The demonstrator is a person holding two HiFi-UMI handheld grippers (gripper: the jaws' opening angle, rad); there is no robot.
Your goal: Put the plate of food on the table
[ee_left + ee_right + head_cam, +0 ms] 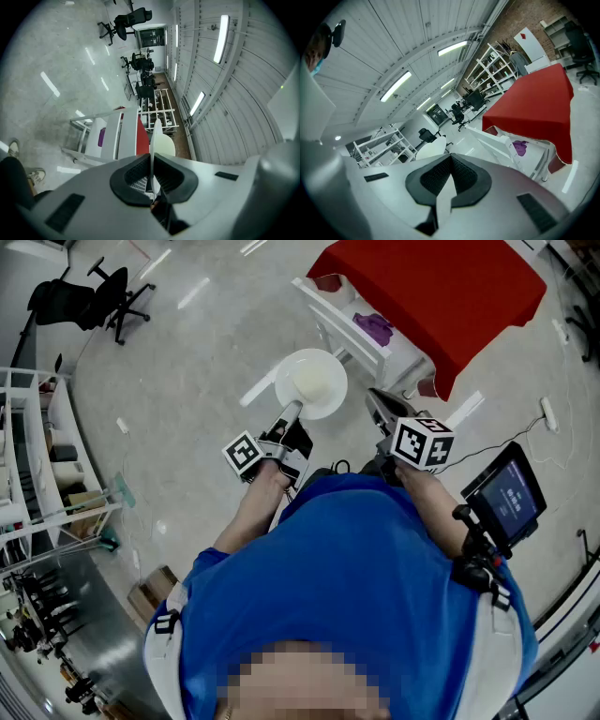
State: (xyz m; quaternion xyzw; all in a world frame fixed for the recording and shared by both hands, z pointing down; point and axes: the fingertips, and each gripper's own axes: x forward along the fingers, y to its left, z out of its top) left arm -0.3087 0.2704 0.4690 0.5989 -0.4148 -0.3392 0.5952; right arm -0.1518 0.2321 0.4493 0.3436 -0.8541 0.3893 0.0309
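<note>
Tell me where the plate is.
Head view, upper centre: plate over the floor, rim pinched in the left gripper, left of the white rack beside the red table.

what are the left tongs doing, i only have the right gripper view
Observer: the left tongs are shut on the rim of the white plate.
Operator: anything on the plate
Observer: the head view shows a pale cream patch in its middle; what food it is i can't tell.
Operator: is it over the table
Observer: not in the head view: the plate shows against the floor, short of the red-covered table.
</note>
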